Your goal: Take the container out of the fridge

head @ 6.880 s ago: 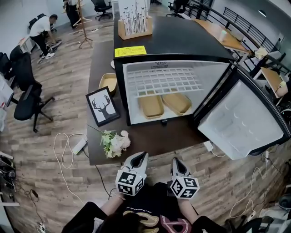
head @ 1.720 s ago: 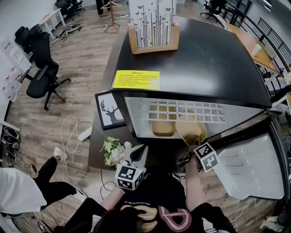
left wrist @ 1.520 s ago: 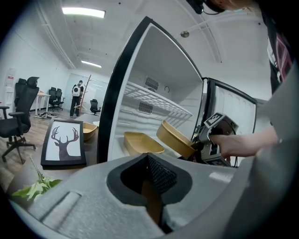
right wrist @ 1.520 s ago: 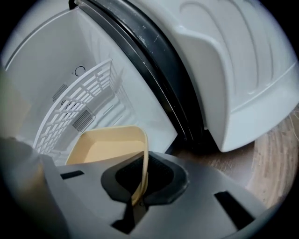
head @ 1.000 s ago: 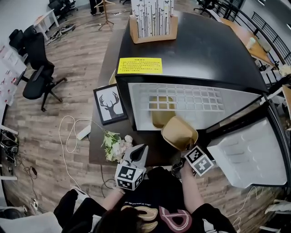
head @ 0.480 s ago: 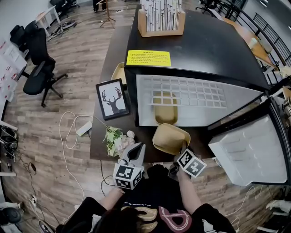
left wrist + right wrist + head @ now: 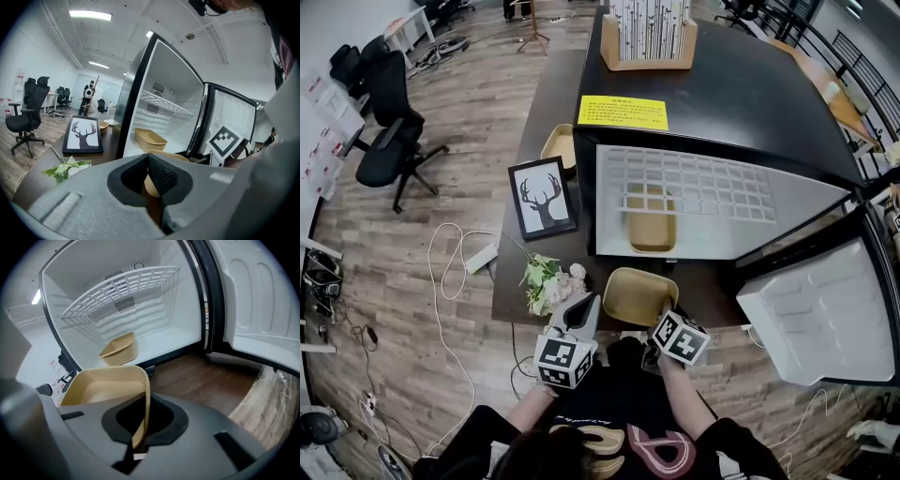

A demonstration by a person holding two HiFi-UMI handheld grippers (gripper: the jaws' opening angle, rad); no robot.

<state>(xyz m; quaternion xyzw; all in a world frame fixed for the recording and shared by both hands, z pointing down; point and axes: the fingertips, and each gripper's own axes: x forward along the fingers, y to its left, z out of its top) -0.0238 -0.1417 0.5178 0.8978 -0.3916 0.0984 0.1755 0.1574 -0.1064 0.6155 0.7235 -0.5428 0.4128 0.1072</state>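
two jaws of the right gripper (image 7: 137,439) are clenched on one side wall of the tan container (image 7: 634,295), an edge pinch that keeps it level. it is outside the fridge (image 7: 712,103), over the counter (image 7: 546,267) front edge. left gripper (image 7: 153,174) is closed, empty, held aside. one second earlier the container hung tilted, nearer the fridge mouth.

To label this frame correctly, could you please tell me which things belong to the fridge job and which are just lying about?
Job: held container, right gripper, fridge, open door.
Lying about: deer picture, flowers, yellow note, card holder, container beside the fridge.
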